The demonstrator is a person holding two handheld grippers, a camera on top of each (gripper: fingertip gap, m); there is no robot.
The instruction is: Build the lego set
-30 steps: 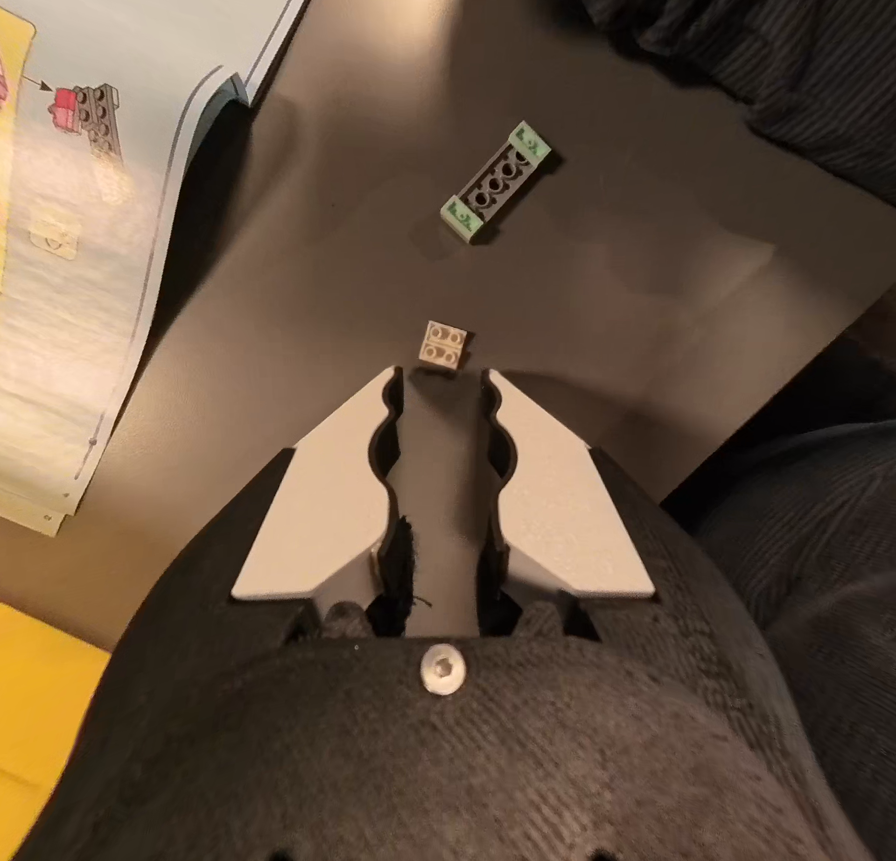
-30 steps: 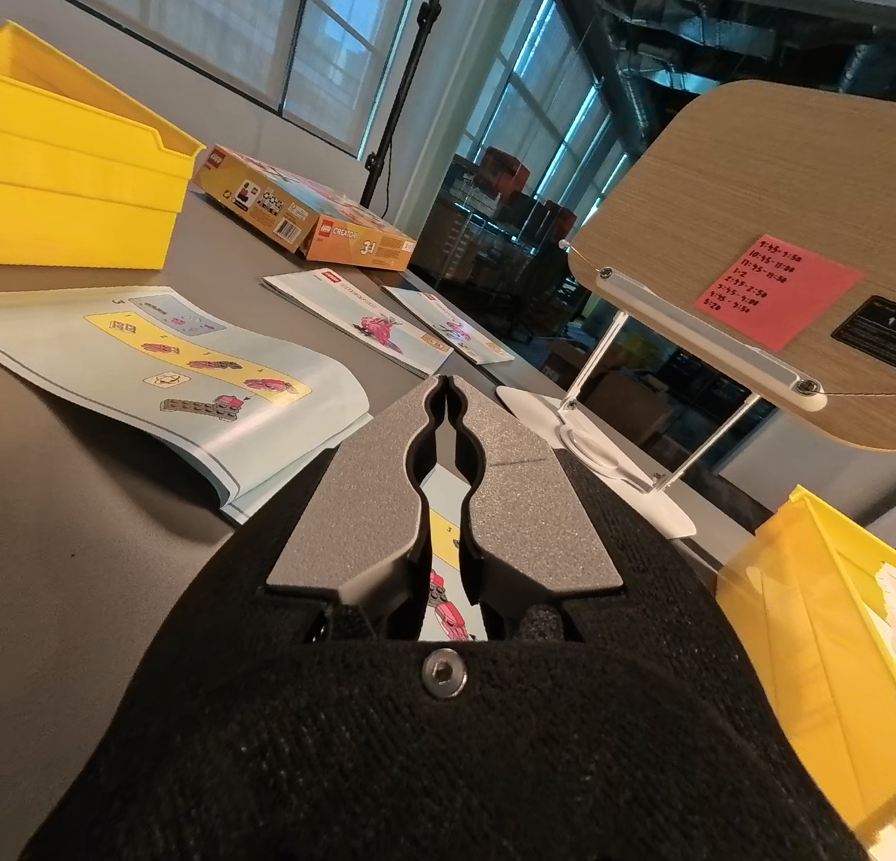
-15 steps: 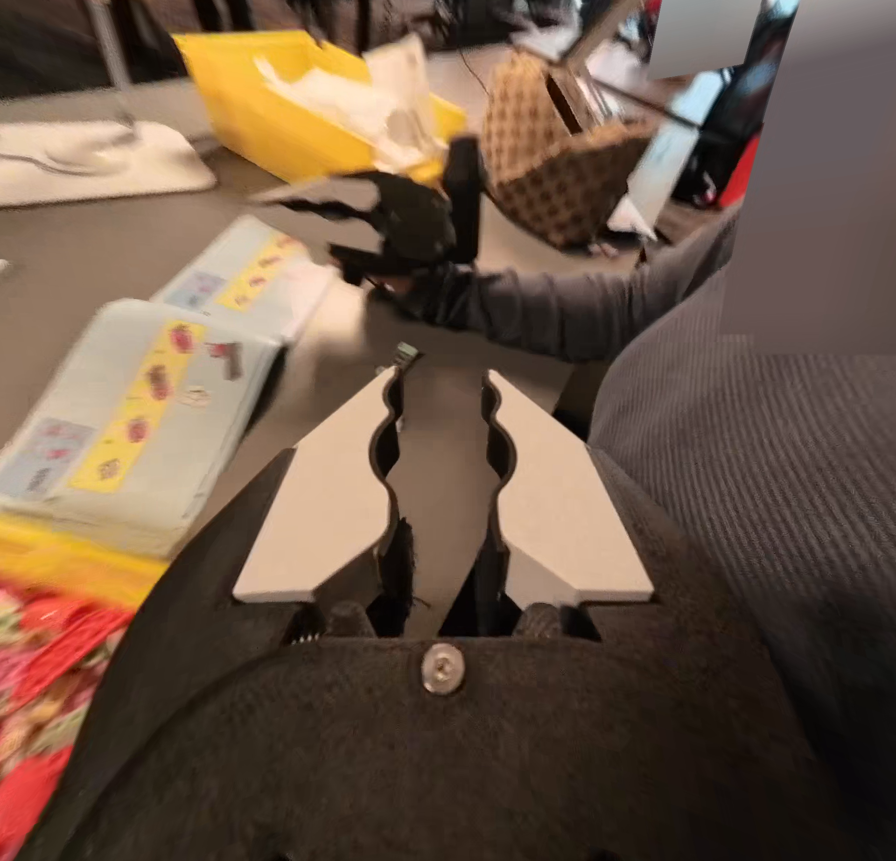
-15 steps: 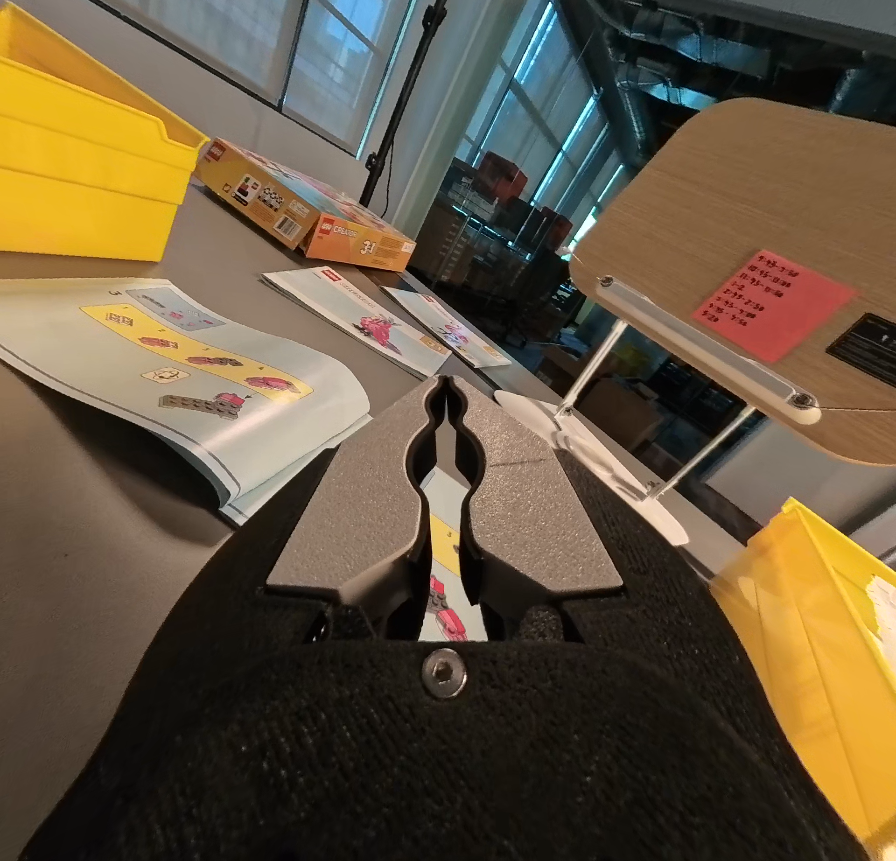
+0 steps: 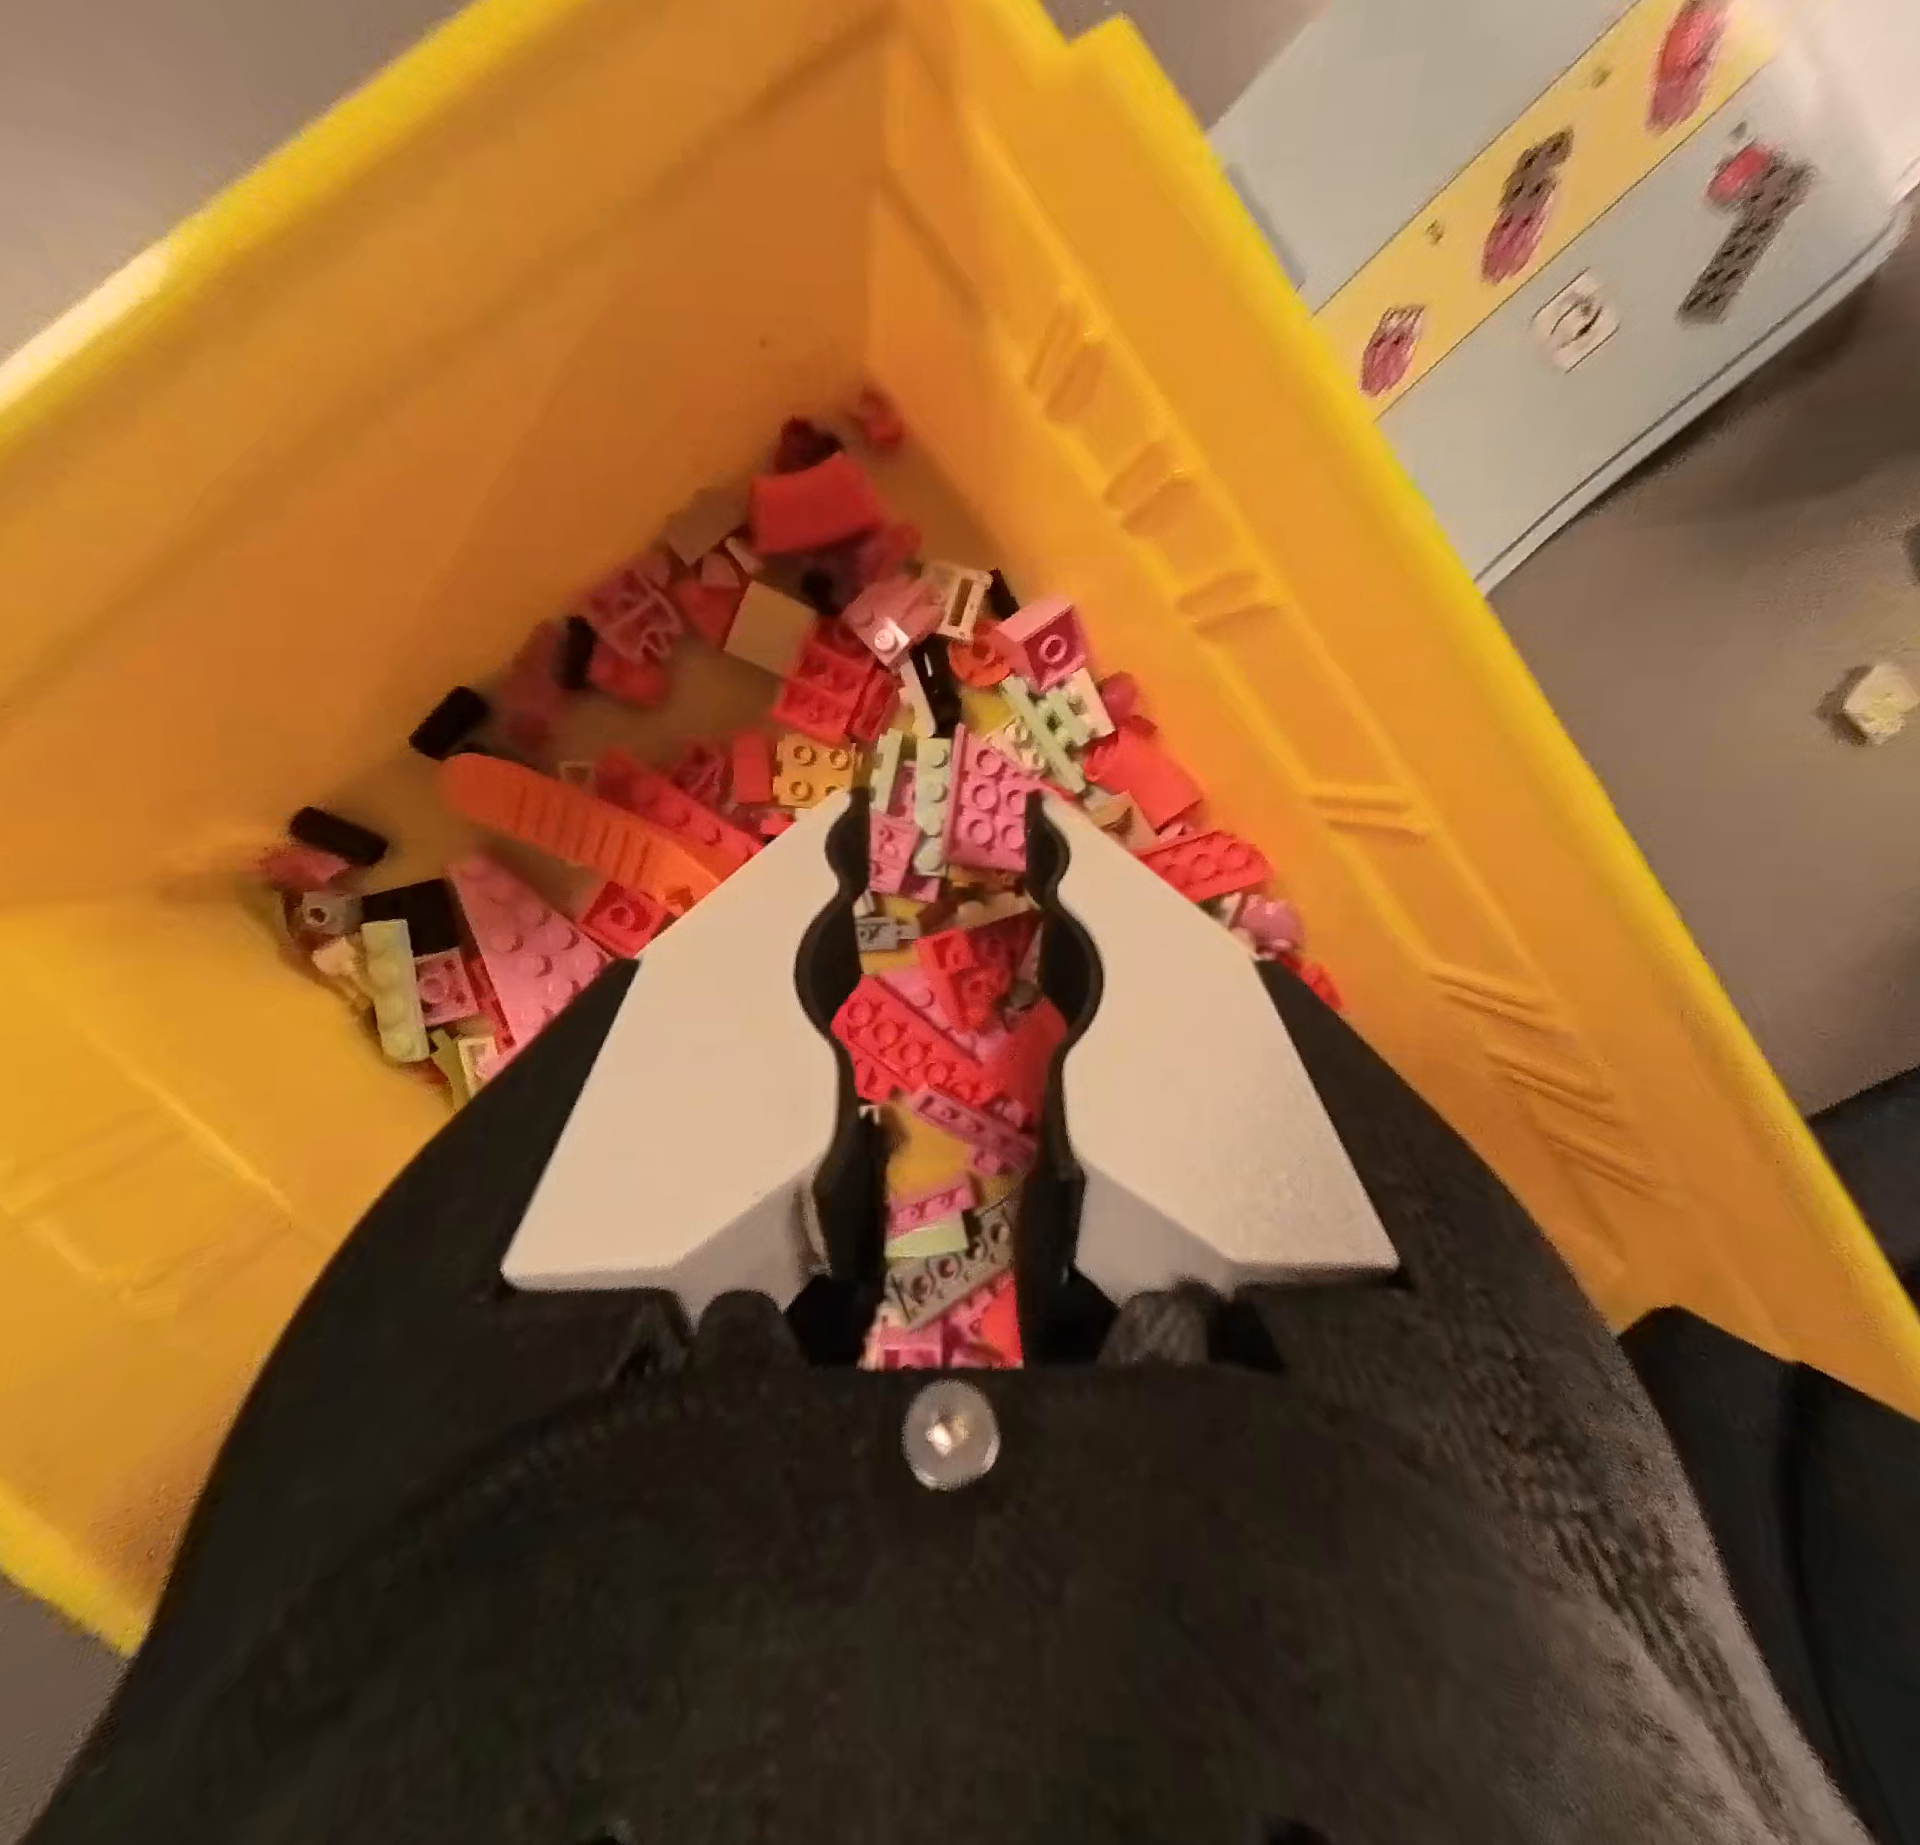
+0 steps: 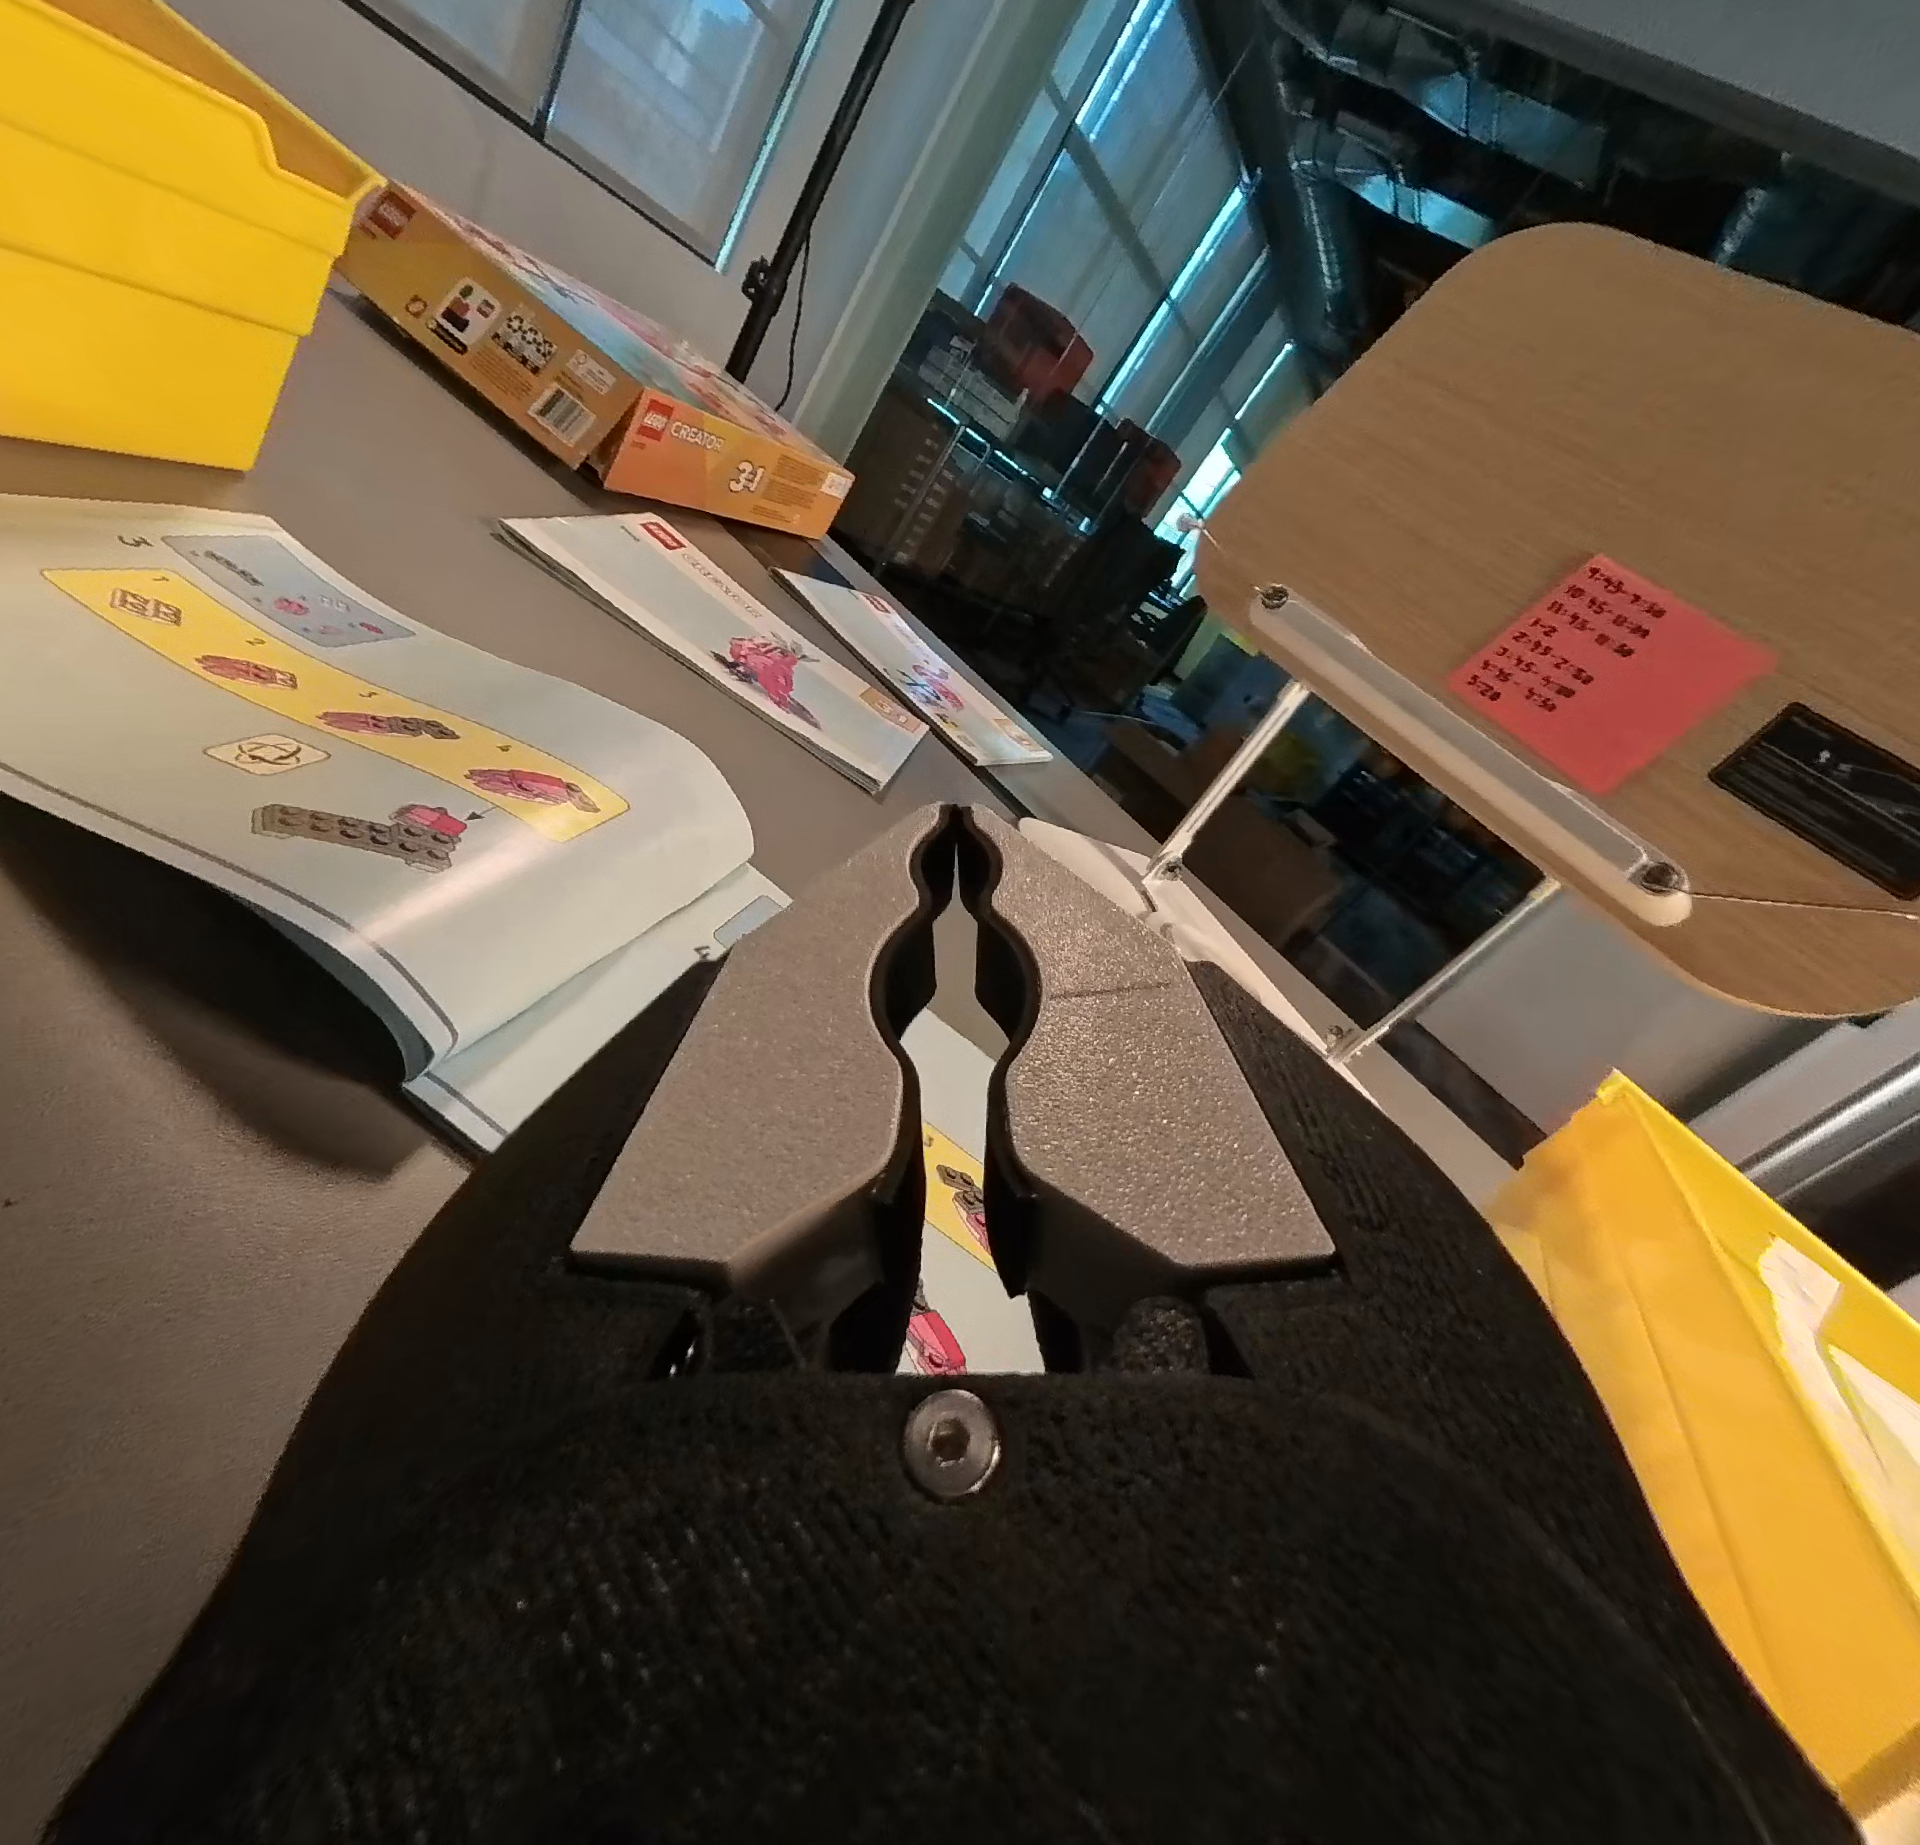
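In the left wrist view my left gripper (image 5: 948,803) is open and empty. It points down into a yellow bin (image 5: 499,361) that holds a heap of red, pink, pale green and black toy bricks (image 5: 831,694). A pink plate (image 5: 992,793) and a pale green plate (image 5: 928,777) lie just beyond the fingertips, with an orange ribbed piece (image 5: 566,819) to their left. In the right wrist view my right gripper (image 6: 958,816) is shut with nothing between its fingertips. It hovers low over the grey table (image 6: 156,1151), above an open instruction booklet (image 6: 343,756).
The open booklet (image 5: 1621,226) and a small pale brick (image 5: 1878,702) lie on the table right of the bin. A stack of yellow bins (image 6: 135,268), a toy box (image 6: 603,393), two closed booklets (image 6: 717,642), a white-based stand with a wooden board (image 6: 1621,590) and another yellow bin (image 6: 1745,1380) surround the right gripper. To the orange ribbed piece (image 5: 566,819): left tips about 7 cm, right tips about 40 cm.
My left gripper swung away from the small pale plate and grey brick on the table and now points into the yellow bin, still open. My right gripper stayed shut and tilted slightly.
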